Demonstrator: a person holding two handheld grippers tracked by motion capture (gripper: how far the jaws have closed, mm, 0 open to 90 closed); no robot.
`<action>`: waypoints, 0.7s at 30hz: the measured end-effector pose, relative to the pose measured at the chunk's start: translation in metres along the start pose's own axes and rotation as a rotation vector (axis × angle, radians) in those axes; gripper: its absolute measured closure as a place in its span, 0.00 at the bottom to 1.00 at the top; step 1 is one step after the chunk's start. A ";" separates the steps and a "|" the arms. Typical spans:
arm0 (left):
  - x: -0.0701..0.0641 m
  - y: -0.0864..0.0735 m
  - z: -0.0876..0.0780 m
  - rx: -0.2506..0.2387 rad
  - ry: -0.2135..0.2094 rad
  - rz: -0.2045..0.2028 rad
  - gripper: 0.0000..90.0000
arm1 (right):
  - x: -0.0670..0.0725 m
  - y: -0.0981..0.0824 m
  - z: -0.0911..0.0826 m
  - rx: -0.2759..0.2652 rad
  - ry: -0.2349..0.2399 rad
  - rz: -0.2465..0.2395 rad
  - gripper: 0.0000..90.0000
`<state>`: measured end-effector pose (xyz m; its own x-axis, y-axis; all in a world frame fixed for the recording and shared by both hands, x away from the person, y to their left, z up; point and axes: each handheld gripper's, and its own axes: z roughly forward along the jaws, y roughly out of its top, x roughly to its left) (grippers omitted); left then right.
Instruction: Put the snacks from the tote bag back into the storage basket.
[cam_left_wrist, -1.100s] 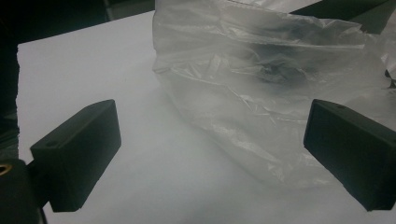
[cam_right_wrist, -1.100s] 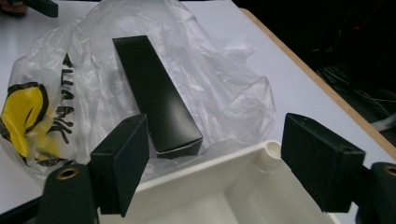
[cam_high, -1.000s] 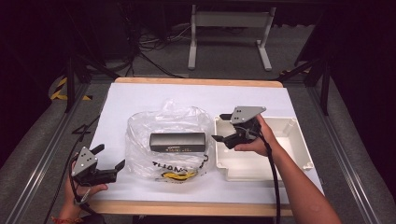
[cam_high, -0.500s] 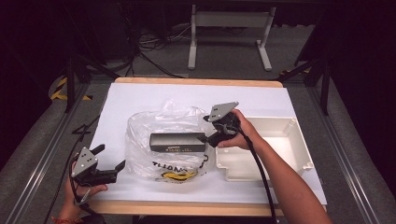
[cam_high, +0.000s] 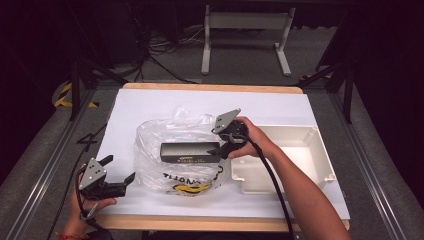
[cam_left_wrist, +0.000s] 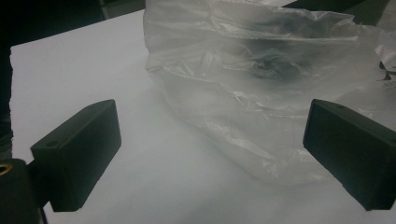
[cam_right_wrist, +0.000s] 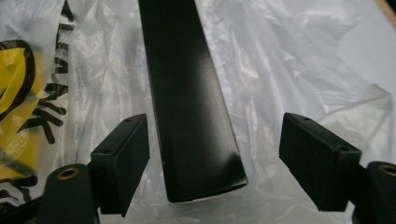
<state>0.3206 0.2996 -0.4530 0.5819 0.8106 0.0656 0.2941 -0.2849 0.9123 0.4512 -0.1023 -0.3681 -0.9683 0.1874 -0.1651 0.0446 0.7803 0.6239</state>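
A long black box (cam_high: 189, 151) lies on a crumpled clear plastic bag (cam_high: 172, 135) with yellow and black print, at the middle of the white table. My right gripper (cam_high: 223, 149) is open at the box's right end, and that end (cam_right_wrist: 196, 140) sits between the jaws without either pad touching. My left gripper (cam_high: 120, 172) is open near the table's front left corner, just left of the bag (cam_left_wrist: 261, 84), with nothing between its jaws.
A white plastic tray (cam_high: 320, 145) stands to the right of the bag, behind my right forearm. The table's wooden front edge (cam_high: 200, 222) runs below both hands. Metal rails, cables and a stand lie on the dark floor beyond.
My right gripper has moved left from over the white tray to the box's right end, and its jaws now stand either side of it. The left gripper has stayed in place.
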 end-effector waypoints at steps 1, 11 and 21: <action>0.000 0.000 0.000 0.000 -0.001 0.001 0.06 | 0.000 0.001 0.002 0.012 0.004 -0.008 0.28; -0.001 -0.001 0.001 0.016 0.011 0.009 0.06 | 0.001 0.009 0.019 0.110 0.038 -0.041 0.30; 0.000 -0.001 0.000 0.006 0.019 0.007 0.06 | -0.003 0.016 0.035 0.255 0.098 -0.086 0.39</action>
<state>0.3201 0.3000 -0.4537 0.5697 0.8180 0.0800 0.2943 -0.2939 0.9094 0.4639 -0.0696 -0.3844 -0.9899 0.0653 -0.1262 0.0100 0.9180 0.3965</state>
